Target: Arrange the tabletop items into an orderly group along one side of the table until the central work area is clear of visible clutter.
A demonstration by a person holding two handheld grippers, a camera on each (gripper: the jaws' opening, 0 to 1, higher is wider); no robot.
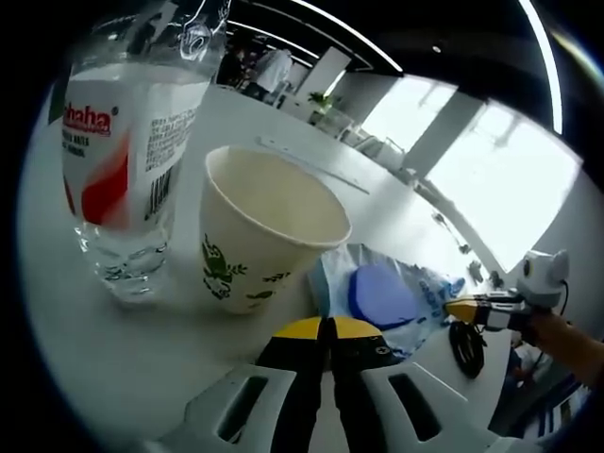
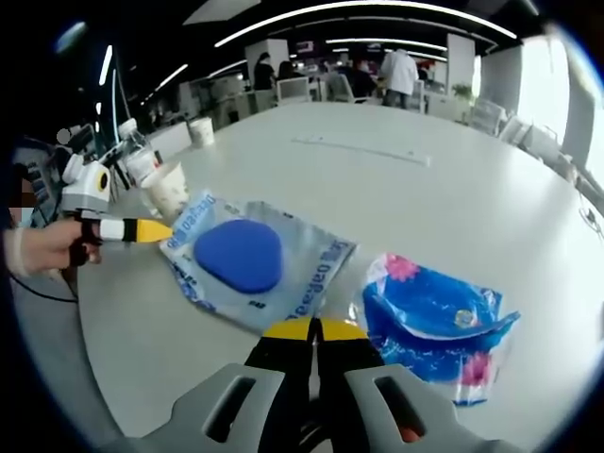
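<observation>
Bottle: clear plastic water bottle with red label [image 1: 127, 142] stood upright on white table [image 1: 57, 311].
Cup: cream paper cup with green print [image 1: 260, 231] just beside it, seemingly grouped.
Left claw [image 1: 327, 332]: clenched, empty.
Packets: clear pouch with blue disc [image 2: 247, 257], crumpled blue floral wrapper [image 2: 434, 316], loose mid-table.
Right claw [image 2: 314, 330]: clenched, empty.

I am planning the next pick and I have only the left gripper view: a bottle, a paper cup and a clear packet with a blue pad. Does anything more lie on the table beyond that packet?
Observer: Yes. A blue pack with pink flowers lies beside the clear packet, just ahead of the right gripper.
Operator: Is the right gripper holding something?
Observer: No. Its jaws are together with nothing between them.
Operator: Is there any other cup?
Observer: A second paper cup stands farther along the table edge, beyond the nearer cup.
</observation>
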